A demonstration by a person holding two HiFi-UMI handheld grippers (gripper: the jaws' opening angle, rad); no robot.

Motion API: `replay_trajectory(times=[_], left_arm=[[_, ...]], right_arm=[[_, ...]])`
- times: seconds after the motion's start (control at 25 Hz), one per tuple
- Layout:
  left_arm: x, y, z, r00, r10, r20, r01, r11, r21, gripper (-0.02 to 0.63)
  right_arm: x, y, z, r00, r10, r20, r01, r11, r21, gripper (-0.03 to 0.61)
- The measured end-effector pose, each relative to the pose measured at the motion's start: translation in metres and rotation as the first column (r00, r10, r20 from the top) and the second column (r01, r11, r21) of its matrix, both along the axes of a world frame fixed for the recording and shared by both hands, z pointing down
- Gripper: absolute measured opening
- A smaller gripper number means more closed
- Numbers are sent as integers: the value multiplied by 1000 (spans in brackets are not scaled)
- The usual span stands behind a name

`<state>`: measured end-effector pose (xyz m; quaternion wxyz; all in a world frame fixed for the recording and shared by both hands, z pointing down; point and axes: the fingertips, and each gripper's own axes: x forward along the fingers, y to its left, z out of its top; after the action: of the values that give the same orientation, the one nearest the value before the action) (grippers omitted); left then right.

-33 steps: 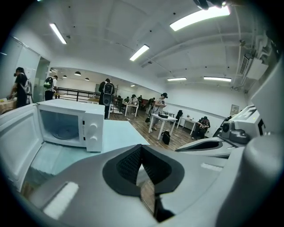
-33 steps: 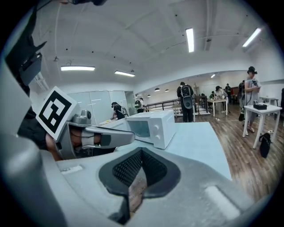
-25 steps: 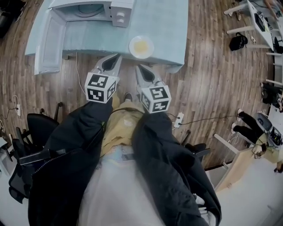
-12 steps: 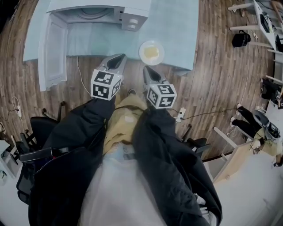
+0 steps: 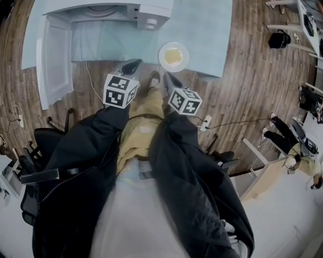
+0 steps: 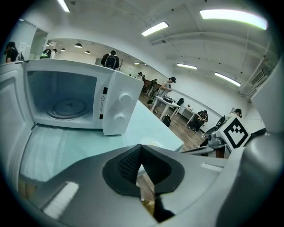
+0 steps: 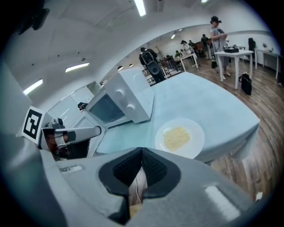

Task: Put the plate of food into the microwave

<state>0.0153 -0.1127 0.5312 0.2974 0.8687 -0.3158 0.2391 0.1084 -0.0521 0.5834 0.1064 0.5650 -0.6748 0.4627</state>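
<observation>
As microwave (image 6: 117, 104) stands open, plate (image 5: 162, 55) nearby

Both grippers sank and tipped further downward over the last second, so from the head view each looked shorter than before. The left gripper (image 5: 132, 64) showed only its dark tip past its cube (image 5: 120, 90). The right gripper (image 5: 169, 78) rolled, and its cube (image 5: 184, 101) turned different faces toward the camera. The person's leg (image 5: 146, 108) in yellow trousers swung forward between the two grippers, and the shoe (image 5: 155, 78) came up close to the edge of the surface (image 5: 212, 30). The head view itself shifted: the plate (image 5: 174, 56) moved rightward in the picture, and the open door (image 5: 53, 60) of the microwave (image 5: 146, 15) showed more fully at the left.
</observation>
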Motion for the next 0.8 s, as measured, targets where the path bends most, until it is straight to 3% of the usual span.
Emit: replay_trajectory(times=[0.28,0.32,0.48,0.68,0.8], left_arm=[[14,24,46,998,8,64,0,993,-115,0],[17,26,52,998,9,68,0,992,-128,-1],[28,34,66,996,29,85,-15,987,-160,0],[35,39,70,994,40,101,-22,984,-175,0],[35,37,73,993,42,113,-21,983,-181,0]], right_arm=[[30,15,49,987,92,132,-77,991,-112,5],[33,16,53,982,106,159,-88,989,-121,43],[45,19,67,953,175,246,-138,977,-162,78],[53,25,86,883,286,372,-215,951,-222,147],[55,18,91,831,331,448,-251,940,-229,149]])
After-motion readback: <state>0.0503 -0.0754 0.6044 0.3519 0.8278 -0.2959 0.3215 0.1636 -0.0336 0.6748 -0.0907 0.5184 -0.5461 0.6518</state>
